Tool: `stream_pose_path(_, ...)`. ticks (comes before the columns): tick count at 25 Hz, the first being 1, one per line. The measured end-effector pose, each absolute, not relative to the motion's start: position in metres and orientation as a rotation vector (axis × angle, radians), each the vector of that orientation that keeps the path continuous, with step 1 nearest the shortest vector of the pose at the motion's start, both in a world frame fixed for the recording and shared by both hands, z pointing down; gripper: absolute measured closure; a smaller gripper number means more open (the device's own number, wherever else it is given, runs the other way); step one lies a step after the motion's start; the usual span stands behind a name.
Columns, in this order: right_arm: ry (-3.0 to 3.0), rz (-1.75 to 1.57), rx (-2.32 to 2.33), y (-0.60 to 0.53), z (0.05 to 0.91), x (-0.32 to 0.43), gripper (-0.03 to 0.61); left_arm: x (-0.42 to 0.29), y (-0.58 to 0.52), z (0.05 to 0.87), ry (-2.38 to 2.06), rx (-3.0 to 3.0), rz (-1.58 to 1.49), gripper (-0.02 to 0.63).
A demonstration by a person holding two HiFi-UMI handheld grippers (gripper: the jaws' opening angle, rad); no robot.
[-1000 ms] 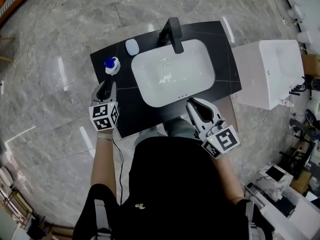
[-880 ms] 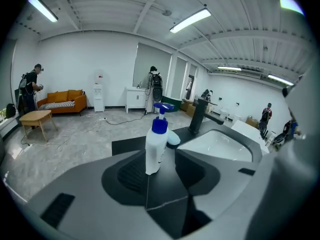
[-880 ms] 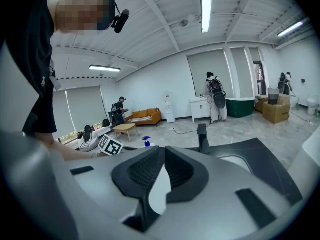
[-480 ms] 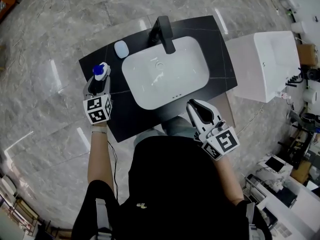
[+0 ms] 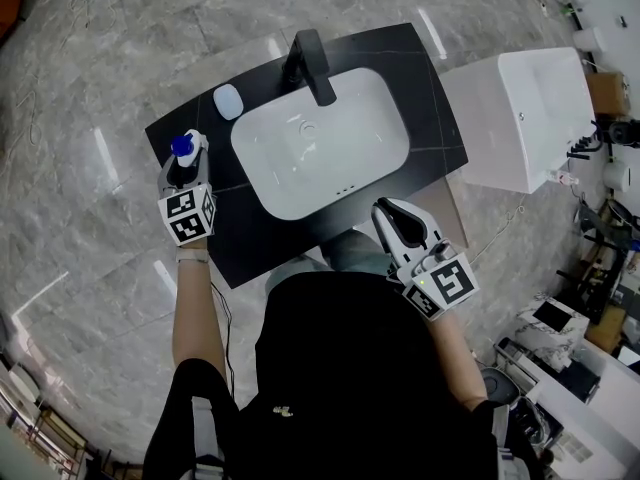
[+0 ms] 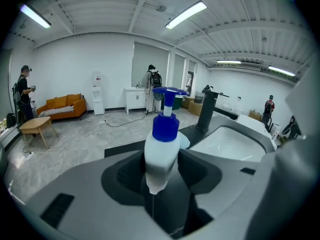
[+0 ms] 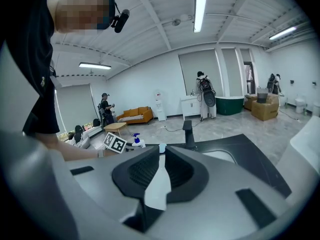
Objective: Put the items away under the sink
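Jaws of the left gripper (image 5: 183, 166) are closed on a white pump bottle (image 6: 161, 151) with a blue pump head. The bottle's body fills the gap between them and is touched on both sides. Its lower part is covered by the jaws in the left gripper view, so whether its base rests on the worktop (image 5: 430, 78) cannot be told. No print can be made out on it.

In the head view the bottle is seen to the left of the sink (image 5: 330, 168), near the worktop's left edge. Only its blue top shows there, above the left gripper's marker cube (image 5: 186, 216).

Behind the sink a black faucet (image 5: 310, 60) stands at the rim. To the left of the faucet a small pale oval object (image 5: 228, 101) lies on the worktop; what it is cannot be made out.

At the sink's front right the right gripper (image 7: 161, 153) is held just off the worktop's front edge. Its jaws are parted by a narrow gap, and nothing is held between them.

The space under the sink is hidden by the worktop and by the person's black-clad body (image 5: 350, 378).

Right of the sink a white boxy unit (image 5: 520, 118) is seen, well apart from both grippers.
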State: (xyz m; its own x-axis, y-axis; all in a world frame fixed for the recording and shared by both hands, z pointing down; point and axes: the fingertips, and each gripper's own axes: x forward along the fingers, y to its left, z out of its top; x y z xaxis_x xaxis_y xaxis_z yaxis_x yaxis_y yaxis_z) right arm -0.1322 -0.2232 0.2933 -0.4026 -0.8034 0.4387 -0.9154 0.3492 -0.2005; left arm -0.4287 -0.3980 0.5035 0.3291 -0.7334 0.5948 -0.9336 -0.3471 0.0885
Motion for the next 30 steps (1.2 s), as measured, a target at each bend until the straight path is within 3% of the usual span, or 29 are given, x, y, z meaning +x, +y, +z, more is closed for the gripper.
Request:
stream_pose_path(13, -2.357, 0.608, 1.578, -0.205, 0.290, -0.127, 0.526, -0.423, -0.374, 0.493, -1.448, 2.235, 0.690, 0.411)
stream_pose_path(30, -2.379, 0.591, 1.680, -0.153, 0.275, -0.143, 0.526, -0.402, -0.323, 0.415, -1.365, 2.421, 0.549, 0.413)
